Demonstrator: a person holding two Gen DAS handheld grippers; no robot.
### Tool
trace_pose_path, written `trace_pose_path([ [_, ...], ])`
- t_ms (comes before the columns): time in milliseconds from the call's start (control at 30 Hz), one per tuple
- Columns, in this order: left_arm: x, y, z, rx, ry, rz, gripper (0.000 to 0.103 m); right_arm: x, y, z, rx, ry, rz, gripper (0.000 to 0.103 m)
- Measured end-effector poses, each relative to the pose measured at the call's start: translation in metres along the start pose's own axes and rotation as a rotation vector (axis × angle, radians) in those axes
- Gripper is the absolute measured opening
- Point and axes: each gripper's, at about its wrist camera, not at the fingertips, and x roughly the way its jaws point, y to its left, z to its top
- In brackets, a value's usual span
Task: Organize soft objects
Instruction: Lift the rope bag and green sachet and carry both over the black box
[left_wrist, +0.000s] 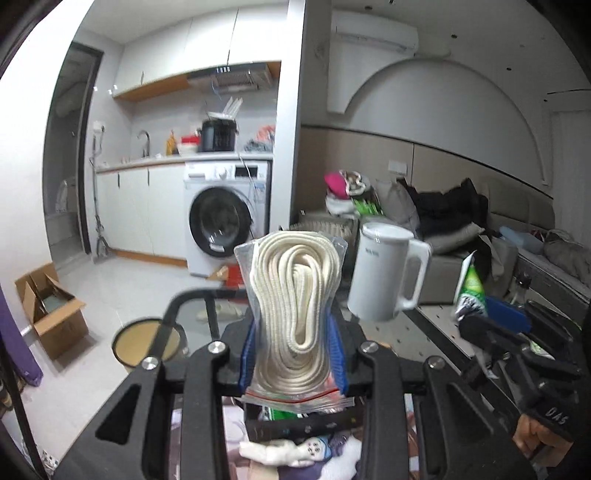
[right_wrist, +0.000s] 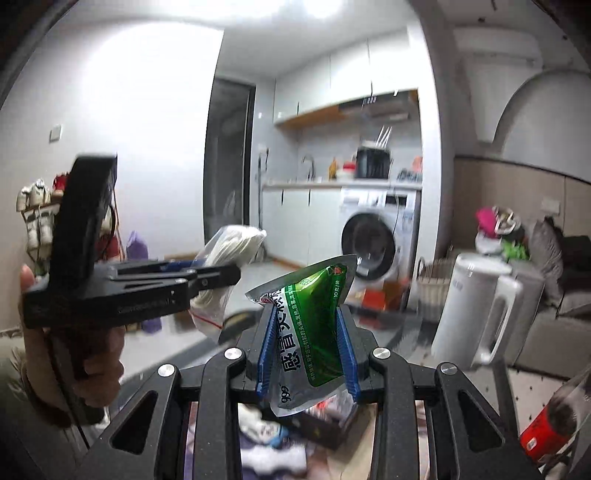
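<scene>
Rope in bag, seemingly zip-sealed

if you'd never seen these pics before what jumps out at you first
First, the clear zip bag of coiled cream rope, pinched upright in the left gripper, fills the middle of the left wrist view. Next, the shiny green foil sachet, clamped in the right gripper, stands out in the right wrist view. Behind both are a white plastic kettle to the right and a white front-loading washing machine under the counter.
</scene>
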Motion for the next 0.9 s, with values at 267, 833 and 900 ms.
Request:
trace_pose_path([
  [267,-0.021,-0.003,0.0,0.041,-0.083,-0.015,0.032,-0.014,0.008,-0.001,-0.023,-0.067,-0.034,0.031],
  [833,0.001,-0.004,0.009,0.027,-0.086,-0.001,0.032,-0.001,0.014,0.005,0.031,-0.073,-0.065,0.031],
  [900,0.009,-0.003,0.011,0.021,-0.085,0.013,0.032,0.005,0.015,0.008,0.032,-0.08,-0.073,0.031],
])
